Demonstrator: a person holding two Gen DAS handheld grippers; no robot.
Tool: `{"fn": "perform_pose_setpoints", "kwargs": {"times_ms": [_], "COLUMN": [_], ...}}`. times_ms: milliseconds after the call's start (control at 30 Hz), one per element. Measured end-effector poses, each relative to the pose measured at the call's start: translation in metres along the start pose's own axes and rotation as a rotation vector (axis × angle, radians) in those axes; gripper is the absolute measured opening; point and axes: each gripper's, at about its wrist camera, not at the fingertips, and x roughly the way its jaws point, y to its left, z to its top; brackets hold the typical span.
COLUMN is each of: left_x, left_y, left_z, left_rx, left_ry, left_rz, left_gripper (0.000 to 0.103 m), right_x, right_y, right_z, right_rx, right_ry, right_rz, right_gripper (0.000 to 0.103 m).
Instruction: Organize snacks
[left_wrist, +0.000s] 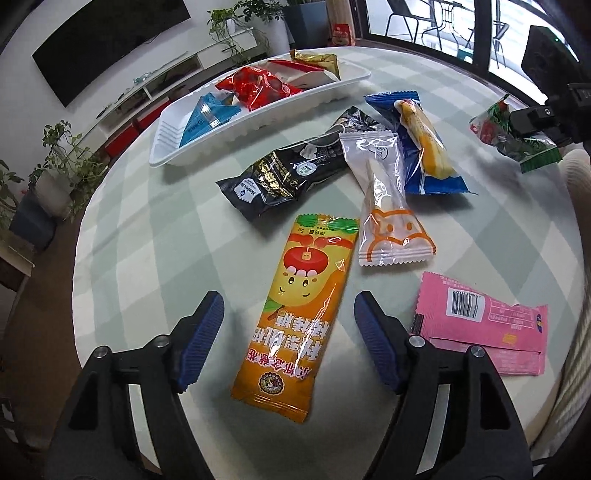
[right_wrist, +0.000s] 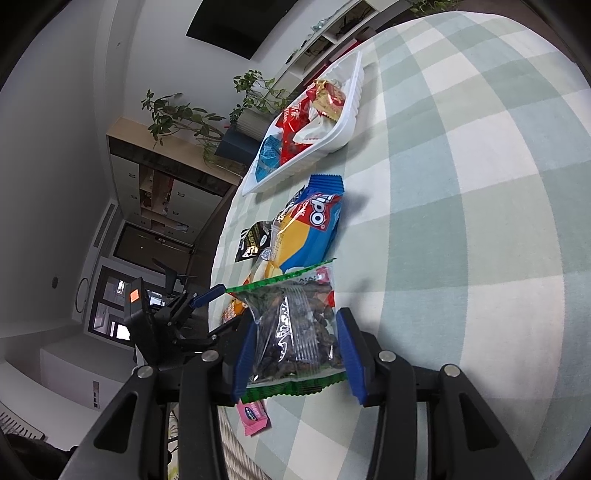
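Left wrist: left gripper (left_wrist: 288, 341) spread wide over flat orange foil lollipop packet (left_wrist: 295, 314) (thin, may slip), right gripper (right_wrist: 295, 350) clamping clear green-edged nut bag (right_wrist: 295, 328).

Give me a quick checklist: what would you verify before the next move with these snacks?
1. Left gripper open wide enough for the orange packet: ok, the pads stand clear on both sides.
2. Orange packet lies flat and apart from the other snacks: ok.
3. Right gripper has a firm hold on the green-edged bag: ok, the pads press on both sides.
4. Room left in the white tray: ok, the end beside the blue packet is bare.
5. Pink packet clear of the left gripper's fingers: cannot tell, it lies very close.
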Motion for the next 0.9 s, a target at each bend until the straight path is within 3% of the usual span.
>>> {"fn": "perform_pose_setpoints", "kwargs": {"times_ms": [100,167,200,400,900], "left_x": [0.002,0.002,0.003,0.003,-0.018], "left_y": [0.004,0.006,0.006,0.0,0.023], "left_z": [0.001,0.001,0.001,0.004,-0.004], "left_rx": [-0.016,-0.032,-0.04,-0.055,-0.18], "left_ry": [0.003,0.006,0.007,-0.001,-0.042], "left_rz": [-0.035,-0.101,-0.136,-0.149,-0.201], "left_gripper": [0.067,0.044,0.04,0.026,0.01], "right_x": [0.0,0.001,0.0,0.002,0.002], "right_y": [-0.001,-0.001,-0.001,0.002,0.007], "right_z": [0.0,-0.001,-0.001,-0.003,-0.001], "right_rx": [-0.002,-0.003,-0.005,-0.022,-0.022], "right_ry": [-0.001,0.0,0.001,0.009,0.0], "right_rz": [-0.014,-0.02,-0.027,-0.053,-0.006], "right_gripper": [0.047,0.047,0.047,0.047,0.047]}}
